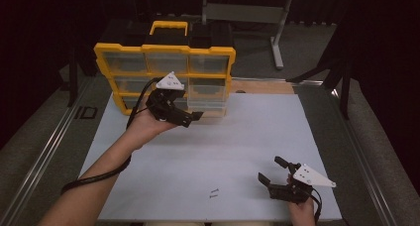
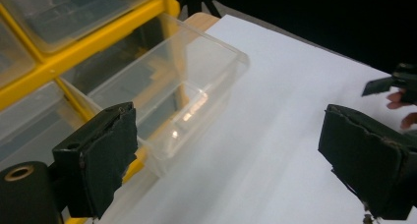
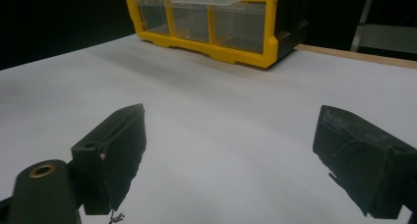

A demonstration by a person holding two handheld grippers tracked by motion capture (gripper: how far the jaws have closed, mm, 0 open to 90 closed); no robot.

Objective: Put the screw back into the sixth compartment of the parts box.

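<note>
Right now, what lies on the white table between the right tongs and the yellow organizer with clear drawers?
In the high view, two small dark screws lie left of the right tongs; the white table toward the yellow organizer is bare.

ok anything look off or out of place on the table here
One clear drawer sticks out of the yellow organizer at its bottom row, pulled out over the white table, while the other drawers sit flush. Two small screws lie loose on the table near the right gripper.

Two small screws (image 1: 214,193) lie on the white surface (image 1: 237,137) near my edge. Past its far side a wooden strip (image 1: 262,86) shows, with grey metal legs (image 1: 279,37) behind.
</note>
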